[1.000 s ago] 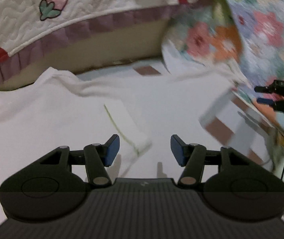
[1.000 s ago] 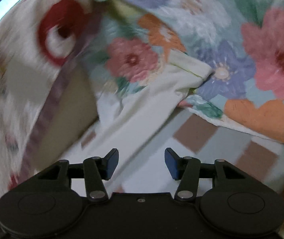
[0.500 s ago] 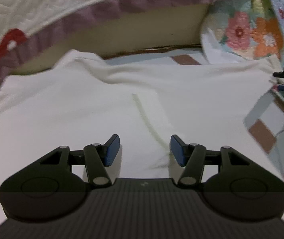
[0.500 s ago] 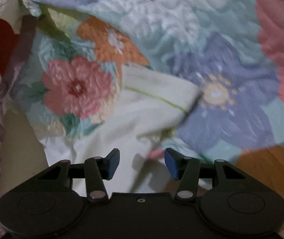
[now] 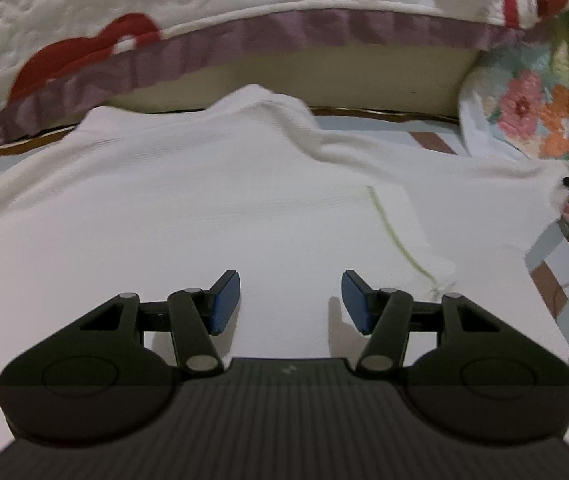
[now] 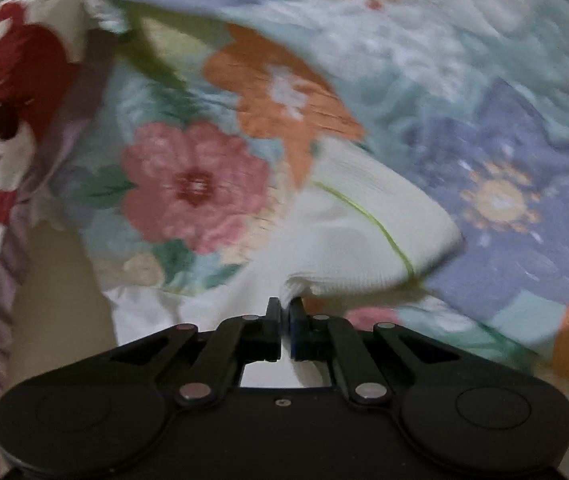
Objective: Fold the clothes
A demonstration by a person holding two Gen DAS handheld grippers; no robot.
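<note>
Since half a second ago the right hand-held gripper (image 6: 285,307) has gone from jaws apart near the cuff to jaws pressed together on the edge of the white sleeve (image 6: 364,236), just short of its green-stitched hem. Over the same span the left hand-held gripper (image 5: 291,300) has drifted a little leftward over the cloth, so the other green-stitched cuff (image 5: 412,240) now sits off its right finger rather than between the two; its jaws stand wide apart with nothing between them.

A white ribbed top (image 5: 188,208) lies spread on the bed, its body broad and mostly flat beneath the left tool, a raised ridge at its far edge against the strawberry quilt (image 5: 164,4). One sleeve is already laid in across the body; the other reaches out to the right onto the floral quilt (image 6: 484,80), and that is the one pinched.

By the look of it, the sleeve fold is the step in hand. Carrying that sleeve inward calls for a lift high enough to clear the floral quilt, then a sweep across so the cuff lands flat on the body. The pinch is near the fabric edge, so a slow pull would guard against slipping. Whether the left tool should press the body down meanwhile is a fair guess, nothing more.
</note>
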